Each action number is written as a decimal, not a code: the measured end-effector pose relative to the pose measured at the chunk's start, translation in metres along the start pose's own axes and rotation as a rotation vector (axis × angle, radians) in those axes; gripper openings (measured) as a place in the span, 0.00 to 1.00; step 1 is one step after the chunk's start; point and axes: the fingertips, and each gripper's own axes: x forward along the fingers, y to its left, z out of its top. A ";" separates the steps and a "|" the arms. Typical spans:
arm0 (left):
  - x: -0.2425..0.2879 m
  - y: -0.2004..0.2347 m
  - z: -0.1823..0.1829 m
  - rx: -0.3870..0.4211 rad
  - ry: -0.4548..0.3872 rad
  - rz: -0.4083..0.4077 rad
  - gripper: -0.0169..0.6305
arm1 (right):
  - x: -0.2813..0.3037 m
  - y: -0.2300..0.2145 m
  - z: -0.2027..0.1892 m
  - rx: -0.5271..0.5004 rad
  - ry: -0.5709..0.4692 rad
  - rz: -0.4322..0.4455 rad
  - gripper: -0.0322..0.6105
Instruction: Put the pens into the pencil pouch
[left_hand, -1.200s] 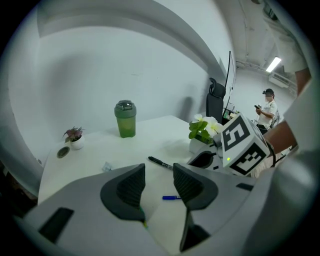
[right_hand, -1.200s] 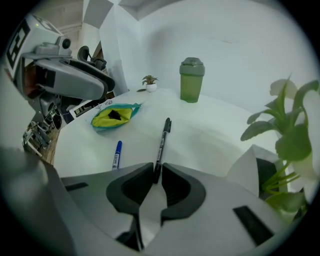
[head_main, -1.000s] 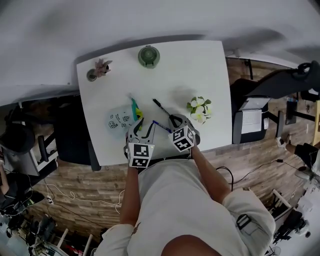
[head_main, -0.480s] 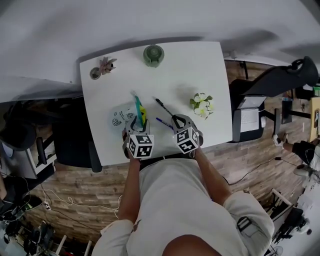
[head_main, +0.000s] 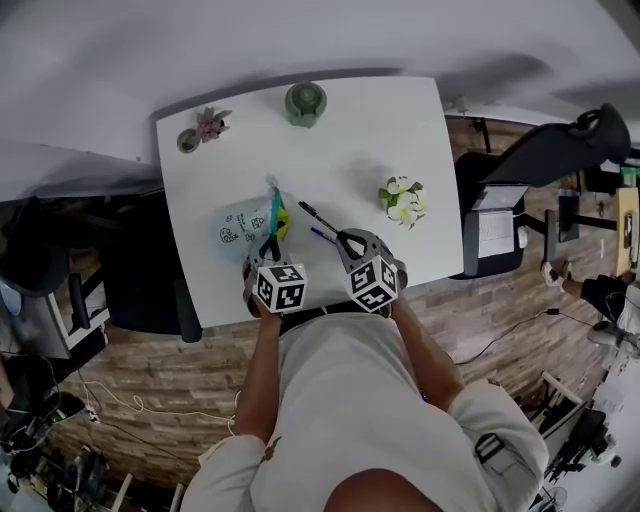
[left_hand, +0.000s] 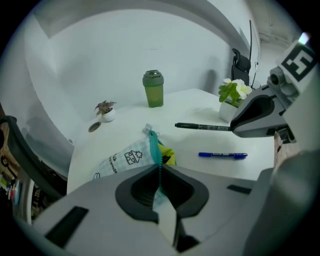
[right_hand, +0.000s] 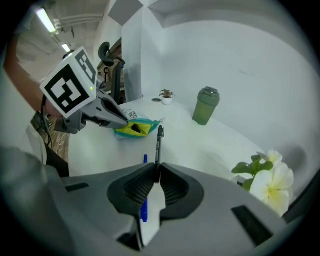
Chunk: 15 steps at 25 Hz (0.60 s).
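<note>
Pinching a black pen (right_hand: 159, 145) is the right gripper (right_hand: 156, 176); the left gripper (left_hand: 159, 172) has just been closing its jaws onto the pencil pouch (left_hand: 125, 159).

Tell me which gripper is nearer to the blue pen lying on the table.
Right. The right gripper, jaws shut on the black pen, hangs just above the blue pen. The left gripper, jaws just closed on the pencil pouch, is off to its side, apart.
</note>
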 end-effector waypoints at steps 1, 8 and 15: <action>-0.003 0.002 0.000 -0.015 -0.007 -0.009 0.04 | -0.002 0.004 0.002 -0.027 0.000 0.014 0.11; -0.025 0.016 -0.005 -0.097 -0.053 -0.033 0.04 | -0.009 0.033 0.013 -0.206 -0.001 0.129 0.11; -0.042 0.021 0.001 -0.123 -0.106 -0.042 0.04 | -0.004 0.055 0.033 -0.309 -0.018 0.199 0.11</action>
